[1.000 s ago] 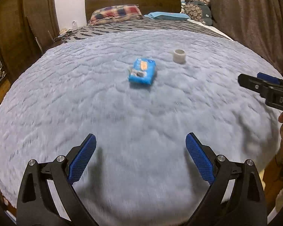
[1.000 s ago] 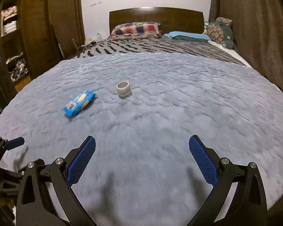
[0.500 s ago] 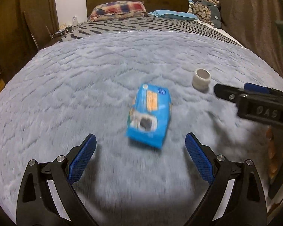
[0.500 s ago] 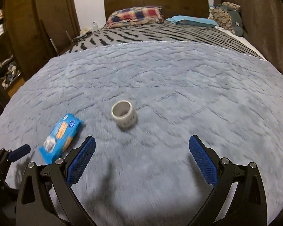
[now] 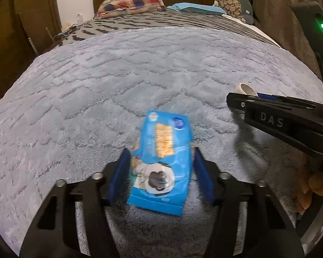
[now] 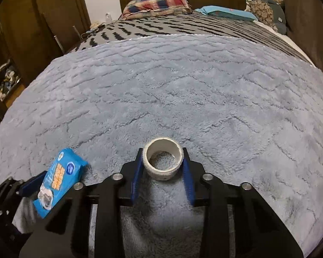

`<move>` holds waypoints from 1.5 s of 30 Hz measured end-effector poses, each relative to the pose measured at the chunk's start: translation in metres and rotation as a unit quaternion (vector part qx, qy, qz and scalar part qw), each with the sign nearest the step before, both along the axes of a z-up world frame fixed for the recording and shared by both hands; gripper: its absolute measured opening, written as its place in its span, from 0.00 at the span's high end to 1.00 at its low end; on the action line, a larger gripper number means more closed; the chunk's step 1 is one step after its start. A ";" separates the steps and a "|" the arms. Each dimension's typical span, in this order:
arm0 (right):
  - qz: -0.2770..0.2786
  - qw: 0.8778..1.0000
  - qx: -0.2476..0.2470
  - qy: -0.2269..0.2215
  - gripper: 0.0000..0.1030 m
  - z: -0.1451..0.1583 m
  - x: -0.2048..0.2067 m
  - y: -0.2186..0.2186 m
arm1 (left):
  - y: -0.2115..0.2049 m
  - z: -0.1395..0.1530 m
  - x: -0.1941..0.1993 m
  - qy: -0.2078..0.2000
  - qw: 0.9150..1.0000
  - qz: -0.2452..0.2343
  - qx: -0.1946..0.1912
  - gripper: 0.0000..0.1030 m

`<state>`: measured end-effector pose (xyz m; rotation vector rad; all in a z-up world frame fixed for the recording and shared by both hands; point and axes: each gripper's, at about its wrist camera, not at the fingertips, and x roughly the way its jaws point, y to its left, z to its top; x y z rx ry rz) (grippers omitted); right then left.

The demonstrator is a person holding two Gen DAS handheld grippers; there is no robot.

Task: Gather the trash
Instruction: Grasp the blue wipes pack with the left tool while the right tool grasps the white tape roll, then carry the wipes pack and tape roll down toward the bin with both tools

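Between the left claw's [image 5: 161, 173] closing pads lies the blue packet [image 5: 162, 161] on the grey blanket [image 6: 183, 99]; right claw [image 6: 162, 167] closes on the tape roll [image 6: 163, 158], pads touching.

blanket [image 6: 204, 99]: grey-blue chevron | wrapper [image 5: 163, 161]: blue, orange | tape roll [image 6: 163, 161]: white | pillow [image 6: 159, 3]: plaid

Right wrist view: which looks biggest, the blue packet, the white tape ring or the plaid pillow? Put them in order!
1. Plaid pillow, widest, though farthest away.
2. Blue packet.
3. White tape ring.
The packet and the ring sit nearest the camera, so real sizes are unsure.
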<state>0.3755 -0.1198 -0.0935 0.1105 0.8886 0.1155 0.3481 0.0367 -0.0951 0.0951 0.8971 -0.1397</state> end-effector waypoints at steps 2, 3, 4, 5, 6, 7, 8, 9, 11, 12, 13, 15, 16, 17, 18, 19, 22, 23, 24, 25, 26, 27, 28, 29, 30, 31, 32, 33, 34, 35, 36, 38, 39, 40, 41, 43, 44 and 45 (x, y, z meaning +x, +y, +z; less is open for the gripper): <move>0.002 1.000 -0.003 -0.004 0.67 0.003 -0.006 -0.002 | -0.002 0.001 -0.002 -0.002 1.000 -0.002 0.005 0.53; 0.003 1.000 -0.003 -0.005 0.67 0.004 -0.008 -0.003 | -0.002 0.001 -0.002 -0.001 1.000 -0.004 0.005 0.54; 0.004 1.000 -0.002 -0.009 0.67 0.007 -0.013 -0.005 | -0.003 0.003 -0.005 -0.001 1.000 -0.005 0.005 0.55; 0.005 1.000 -0.006 -0.014 0.67 0.011 -0.019 -0.007 | -0.003 0.004 -0.007 -0.001 1.000 -0.006 0.004 0.57; 0.006 1.000 -0.009 -0.019 0.67 0.014 -0.023 -0.009 | -0.003 0.007 -0.011 -0.003 1.000 -0.008 0.001 0.60; 0.007 1.000 -0.014 -0.027 0.67 0.019 -0.031 -0.011 | -0.003 0.010 -0.015 -0.004 1.000 -0.009 0.000 0.60; 0.008 0.999 -0.016 -0.033 0.67 0.024 -0.038 -0.014 | -0.004 0.015 -0.022 -0.010 1.000 -0.012 0.000 0.60; 0.008 0.999 -0.016 -0.038 0.67 0.027 -0.043 -0.017 | -0.004 0.020 -0.027 -0.015 1.000 -0.013 0.001 0.61; 0.008 0.999 -0.019 -0.050 0.67 0.038 -0.059 -0.023 | -0.005 0.030 -0.039 -0.025 1.000 -0.018 -0.001 0.61; 0.007 0.998 -0.023 -0.057 0.67 0.043 -0.067 -0.025 | -0.006 0.036 -0.045 -0.030 0.999 -0.020 -0.001 0.61; 0.008 0.998 -0.026 -0.065 0.67 0.049 -0.076 -0.027 | -0.006 0.042 -0.053 -0.036 0.999 -0.021 -0.001 0.61; 0.007 0.997 -0.031 -0.076 0.67 0.060 -0.095 -0.031 | -0.008 0.056 -0.071 -0.048 0.999 -0.023 -0.006 0.61; 0.007 0.996 -0.034 -0.083 0.67 0.066 -0.108 -0.033 | -0.009 0.060 -0.078 -0.053 0.998 -0.025 -0.007 0.61; 0.006 0.995 -0.038 -0.089 0.67 0.071 -0.117 -0.034 | -0.010 0.066 -0.087 -0.059 0.998 -0.027 -0.008 0.61; 0.006 0.994 -0.042 -0.096 0.67 0.076 -0.128 -0.035 | -0.011 0.072 -0.099 -0.066 0.997 -0.031 -0.009 0.61; 0.009 0.994 -0.043 -0.103 0.67 0.082 -0.142 -0.036 | -0.013 0.076 -0.105 -0.069 0.997 -0.032 -0.010 0.61; 0.018 0.992 -0.039 -0.117 0.67 0.091 -0.178 -0.039 | -0.019 0.088 -0.139 -0.081 0.996 -0.043 -0.014 0.61; 0.020 0.992 -0.037 -0.121 0.67 0.093 -0.188 -0.039 | -0.020 0.090 -0.148 -0.084 0.995 -0.047 -0.015 0.61; 0.023 0.991 -0.034 -0.127 0.67 0.095 -0.204 -0.041 | -0.021 0.092 -0.159 -0.089 0.995 -0.052 -0.017 0.61; 0.025 0.991 -0.031 -0.131 0.67 0.095 -0.215 -0.042 | -0.023 0.095 -0.176 -0.096 0.993 -0.060 -0.019 0.61; 0.029 0.990 -0.027 -0.135 0.67 0.095 -0.228 -0.043 | -0.024 0.096 -0.185 -0.100 0.993 -0.064 -0.020 0.61; 0.032 0.990 -0.025 -0.137 0.67 0.095 -0.237 -0.043 | -0.025 0.097 -0.195 -0.104 0.992 -0.067 -0.020 0.61; 0.035 0.989 -0.024 -0.141 0.67 0.094 -0.251 -0.044 | -0.026 0.097 -0.210 -0.108 0.991 -0.071 -0.022 0.61; 0.038 0.988 -0.025 -0.145 0.67 0.092 -0.264 -0.044 | -0.026 0.096 -0.219 -0.110 0.991 -0.073 -0.024 0.61; 0.040 0.988 -0.026 -0.147 0.67 0.090 -0.273 -0.043 | -0.026 0.095 -0.227 -0.111 0.991 -0.076 -0.028 0.61; 0.043 0.988 -0.029 -0.148 0.67 0.088 -0.285 -0.044 | -0.026 0.093 -0.238 -0.111 0.990 -0.078 -0.031 0.61; 0.045 0.987 -0.032 -0.149 0.67 0.084 -0.296 -0.044 | -0.026 0.091 -0.248 -0.113 0.990 -0.079 -0.032 0.61; 0.046 0.987 -0.033 -0.149 0.67 0.081 -0.303 -0.045 | -0.026 0.087 -0.258 -0.114 0.990 -0.080 -0.032 0.61; 0.047 0.987 -0.036 -0.148 0.67 0.076 -0.314 -0.045 | -0.026 0.085 -0.264 -0.114 0.990 -0.081 -0.032 0.61; 0.046 0.987 -0.038 -0.147 0.67 0.072 -0.322 -0.045 | -0.026 0.081 -0.273 -0.114 0.990 -0.082 -0.031 0.61; 0.045 0.988 -0.039 -0.145 0.67 0.068 -0.329 -0.047 | -0.027 0.076 -0.280 -0.111 0.990 -0.083 -0.032 0.61; 0.044 0.989 -0.036 -0.137 0.67 0.058 -0.343 -0.051 | -0.029 0.067 -0.293 -0.104 0.990 -0.085 -0.033 0.61; 0.043 0.989 -0.035 -0.134 0.67 0.054 -0.347 -0.052 | -0.028 0.063 -0.296 -0.101 0.991 -0.086 -0.034 0.61; 0.042 0.990 -0.033 -0.129 0.67 0.049 -0.353 -0.053 | -0.029 0.058 -0.302 -0.097 0.991 -0.087 -0.034 0.61; 0.042 0.991 -0.031 -0.123 0.67 0.043 -0.358 -0.054 | -0.029 0.051 -0.308 -0.091 0.991 -0.087 -0.035 0.61; 0.040 0.993 -0.027 -0.110 0.67 0.031 -0.367 -0.055 | -0.031 0.038 -0.317 -0.079 0.992 -0.087 -0.034 0.61; 0.040 0.994 -0.023 -0.101 0.67 0.023 -0.370 -0.055 | -0.031 0.030 -0.322 -0.071 0.993 -0.087 -0.032 0.61; 0.040 0.995 -0.019 -0.094 0.67 0.017 -0.373 -0.056 | -0.032 0.022 -0.326 -0.062 0.994 -0.088 -0.030 0.61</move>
